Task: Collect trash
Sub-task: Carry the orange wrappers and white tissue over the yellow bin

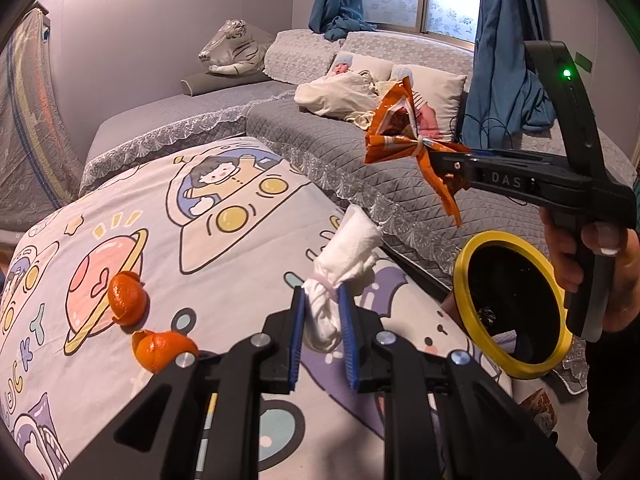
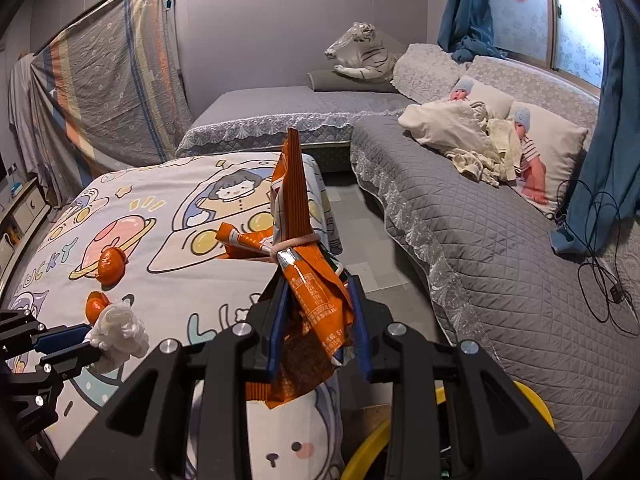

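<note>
My left gripper is shut on a crumpled white tissue tied with a band, held just above the cartoon-print bed cover. It also shows in the right wrist view with the tissue. My right gripper is shut on an orange snack wrapper bound with a rubber band, held in the air. In the left wrist view it holds the wrapper above a yellow-rimmed trash bin. Two orange peels lie on the cover.
A grey quilted sofa runs along the right, with pillows, dolls under a blanket and a black cable. A plush tiger sits at the back. A striped sheet hangs at left. Blue curtains flank the window.
</note>
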`<state>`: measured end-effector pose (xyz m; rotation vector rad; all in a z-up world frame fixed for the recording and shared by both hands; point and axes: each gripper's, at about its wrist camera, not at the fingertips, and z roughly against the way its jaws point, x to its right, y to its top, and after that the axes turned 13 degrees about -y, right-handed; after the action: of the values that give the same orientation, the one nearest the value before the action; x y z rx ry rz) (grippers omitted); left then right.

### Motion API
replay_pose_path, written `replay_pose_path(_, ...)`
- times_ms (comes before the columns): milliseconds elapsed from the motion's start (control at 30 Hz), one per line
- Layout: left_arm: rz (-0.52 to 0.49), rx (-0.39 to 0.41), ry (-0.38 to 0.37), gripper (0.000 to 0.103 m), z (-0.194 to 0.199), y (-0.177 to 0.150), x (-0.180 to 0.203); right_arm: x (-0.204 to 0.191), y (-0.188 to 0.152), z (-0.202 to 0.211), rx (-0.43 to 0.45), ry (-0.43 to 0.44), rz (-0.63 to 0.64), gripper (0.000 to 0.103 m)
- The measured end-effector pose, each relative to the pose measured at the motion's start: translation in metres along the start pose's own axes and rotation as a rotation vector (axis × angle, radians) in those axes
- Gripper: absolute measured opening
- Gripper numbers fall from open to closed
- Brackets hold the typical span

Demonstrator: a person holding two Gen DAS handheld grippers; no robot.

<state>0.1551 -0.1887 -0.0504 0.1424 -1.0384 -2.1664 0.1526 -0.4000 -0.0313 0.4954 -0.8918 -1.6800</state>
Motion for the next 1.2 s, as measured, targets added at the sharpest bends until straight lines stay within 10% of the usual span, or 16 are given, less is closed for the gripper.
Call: replay_pose_path(1200, -0.225, -0.051, -0.069, 0.016, -0.073, 0.033, 0.103, 0.127, -0.065, 0.019, -0.044, -0.184, -0.180, 0.028)
